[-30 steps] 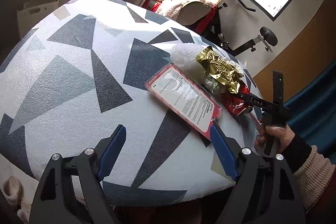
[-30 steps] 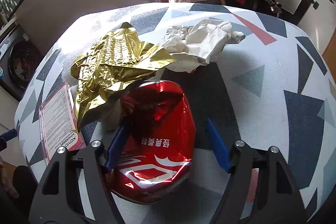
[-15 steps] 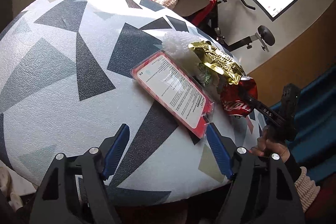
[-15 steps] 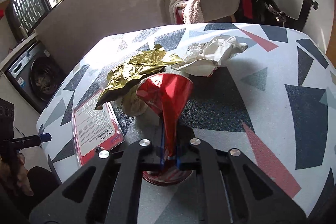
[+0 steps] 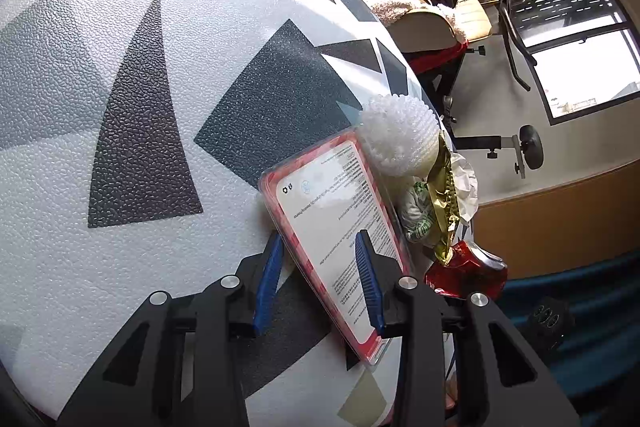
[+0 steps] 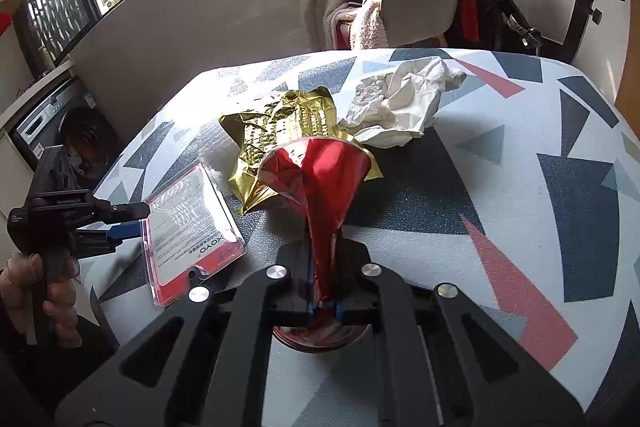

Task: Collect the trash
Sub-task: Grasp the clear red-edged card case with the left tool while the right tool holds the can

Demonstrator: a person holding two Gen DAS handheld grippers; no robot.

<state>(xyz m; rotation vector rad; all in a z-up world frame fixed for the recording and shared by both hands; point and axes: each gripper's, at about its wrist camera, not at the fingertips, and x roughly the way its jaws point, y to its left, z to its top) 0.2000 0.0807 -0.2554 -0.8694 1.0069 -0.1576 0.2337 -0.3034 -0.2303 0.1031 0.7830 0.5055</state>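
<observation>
On the patterned table (image 6: pixel 560 147), bare to the right, the crushed red can (image 6: pixel 316 187) is pinched flat in the right gripper (image 6: pixel 322 291). Half-open, the left gripper (image 5: pixel 320 279) straddles the red package (image 5: pixel 340 239) at the table's edge.

The table (image 6: pixel 520 155) carried a textured cover patterned with grey, navy and red triangles. On it lay a red-edged package (image 6: pixel 192 227), a gold wrapper (image 6: pixel 280 123), crumpled white paper (image 6: pixel 400 107) and, beside the package's far end, a white bristly ball (image 5: pixel 396 135).
</observation>
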